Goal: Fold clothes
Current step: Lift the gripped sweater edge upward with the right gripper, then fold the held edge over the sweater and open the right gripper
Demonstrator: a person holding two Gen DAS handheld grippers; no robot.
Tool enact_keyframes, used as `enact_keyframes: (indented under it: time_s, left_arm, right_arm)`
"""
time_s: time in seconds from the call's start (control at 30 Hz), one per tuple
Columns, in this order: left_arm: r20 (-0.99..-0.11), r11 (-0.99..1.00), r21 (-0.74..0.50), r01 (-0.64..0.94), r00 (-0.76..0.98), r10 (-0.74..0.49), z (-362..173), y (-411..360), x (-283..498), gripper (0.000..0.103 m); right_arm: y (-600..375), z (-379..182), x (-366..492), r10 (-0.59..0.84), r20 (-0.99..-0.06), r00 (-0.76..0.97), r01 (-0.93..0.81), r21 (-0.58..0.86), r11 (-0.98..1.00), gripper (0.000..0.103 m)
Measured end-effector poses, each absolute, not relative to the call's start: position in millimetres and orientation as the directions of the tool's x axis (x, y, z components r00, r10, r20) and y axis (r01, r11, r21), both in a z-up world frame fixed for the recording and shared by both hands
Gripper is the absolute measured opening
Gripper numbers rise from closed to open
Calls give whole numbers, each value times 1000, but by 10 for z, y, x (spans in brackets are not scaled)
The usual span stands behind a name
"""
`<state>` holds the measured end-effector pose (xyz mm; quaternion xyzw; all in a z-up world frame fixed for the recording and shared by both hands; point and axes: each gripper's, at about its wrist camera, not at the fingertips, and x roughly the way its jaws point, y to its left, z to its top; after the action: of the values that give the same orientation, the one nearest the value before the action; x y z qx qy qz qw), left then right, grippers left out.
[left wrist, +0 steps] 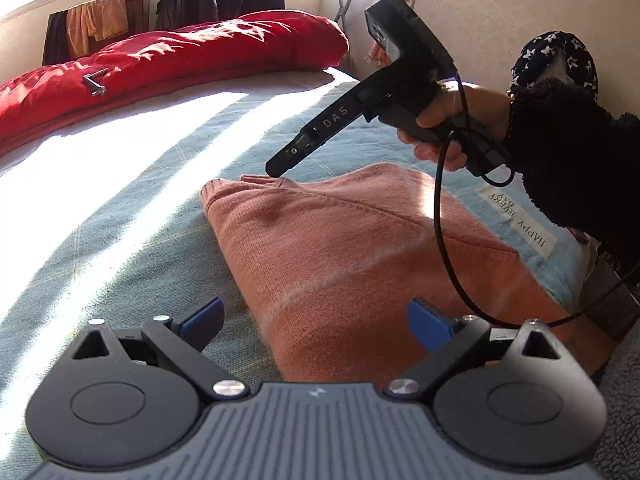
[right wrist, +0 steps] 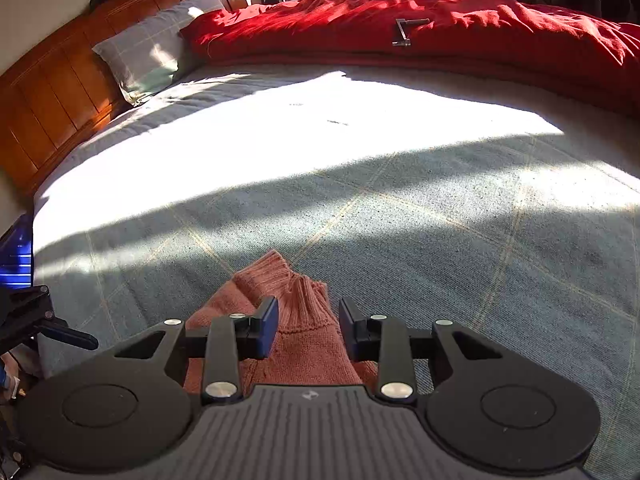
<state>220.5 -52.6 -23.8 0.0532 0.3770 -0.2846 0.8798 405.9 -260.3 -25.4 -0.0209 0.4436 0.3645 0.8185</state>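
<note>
Sweater (left wrist: 360, 248): folded, on bed (left wrist: 132, 216), long axis approx 11-to-5 in left view.
Right hand-held gripper (right wrist: 308, 330): narrow gap, not pinching; cuff just under, at 12.
Left hand-held gripper (left wrist: 316, 320): wide, empty; sweater's near end at 12-1.
Nearer: right, prob. grabs cuff.

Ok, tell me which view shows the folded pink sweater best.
The left wrist view: the folded pink sweater lies almost whole on the blue-grey bedspread, with its edges and fold lines clear. The right wrist view shows only its ribbed end, poking out between the right gripper's fingers, the rest hidden under the gripper body.
</note>
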Motion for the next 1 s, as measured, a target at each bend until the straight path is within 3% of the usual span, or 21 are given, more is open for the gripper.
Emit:
enact_keyframes:
  time_s: [0.2, 0.23, 0.27, 0.57, 0.63, 0.7, 0.77, 1.0]
  left_arm:
    - [-701, 860, -116, 497, 572, -426, -234, -527, 2159, 98]
    - [-703, 862, -116, 493, 573, -422, -241, -532, 2161, 98]
    - [-703, 864, -118, 489, 574, -420, -247, -541, 2167, 98]
    - [-689, 877, -130, 463, 593, -416, -242, -582, 2166, 98]
    - [-682, 876, -141, 461, 596, -424, -229, -578, 2157, 98]
    - [-680, 877, -148, 457, 597, -426, -229, -580, 2150, 98]
    - [-683, 879, -149, 452, 596, -423, -243, -589, 2154, 98]
    - [-688, 884, -137, 446, 600, -409, -200, -580, 2102, 98]
  right_arm:
    - [-2582, -491, 4093, 624, -729, 283, -628, 351, 695, 37]
    - [-2580, -484, 4073, 617, -728, 297, -625, 341, 703, 29]
    - [-2578, -470, 4050, 605, -728, 322, -617, 323, 718, 12]
    - [-2905, -508, 4116, 529, -748, 400, -444, 347, 826, 11]
    - [-2964, -534, 4158, 534, -745, 399, -415, 373, 830, 16]
    - [-2921, -471, 4151, 579, -716, 390, -451, 400, 798, 28]
    - [-2878, -407, 4143, 622, -685, 379, -485, 425, 764, 50]
    - [-2718, -508, 4277, 497, -777, 387, -426, 327, 844, 52]
